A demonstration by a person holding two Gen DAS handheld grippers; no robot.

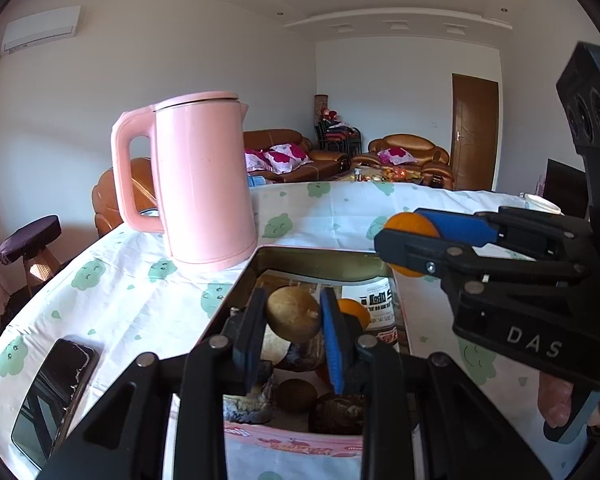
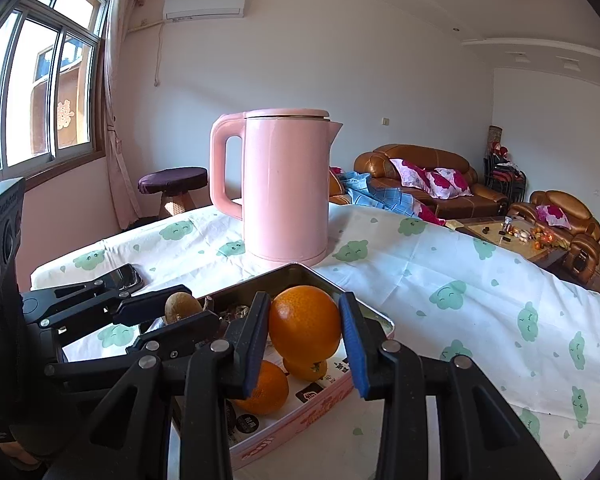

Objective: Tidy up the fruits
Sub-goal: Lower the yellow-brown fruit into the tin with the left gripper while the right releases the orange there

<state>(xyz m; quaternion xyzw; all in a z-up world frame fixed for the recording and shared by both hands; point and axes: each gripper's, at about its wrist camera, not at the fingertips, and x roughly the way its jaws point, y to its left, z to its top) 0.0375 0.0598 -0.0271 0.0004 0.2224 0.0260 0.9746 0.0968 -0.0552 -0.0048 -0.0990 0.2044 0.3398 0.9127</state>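
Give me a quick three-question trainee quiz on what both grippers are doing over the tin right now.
1. True or false: the left gripper is shut on an orange.
2. Which item stands on the tablecloth just beyond the tin? A) pink kettle B) glass vase C) blue bucket
3. Fill in: the right gripper is shut on an ______.

Key
1. False: it holds a brown fruit.
2. A: the pink kettle.
3. Orange, held above the tin between the fingers.
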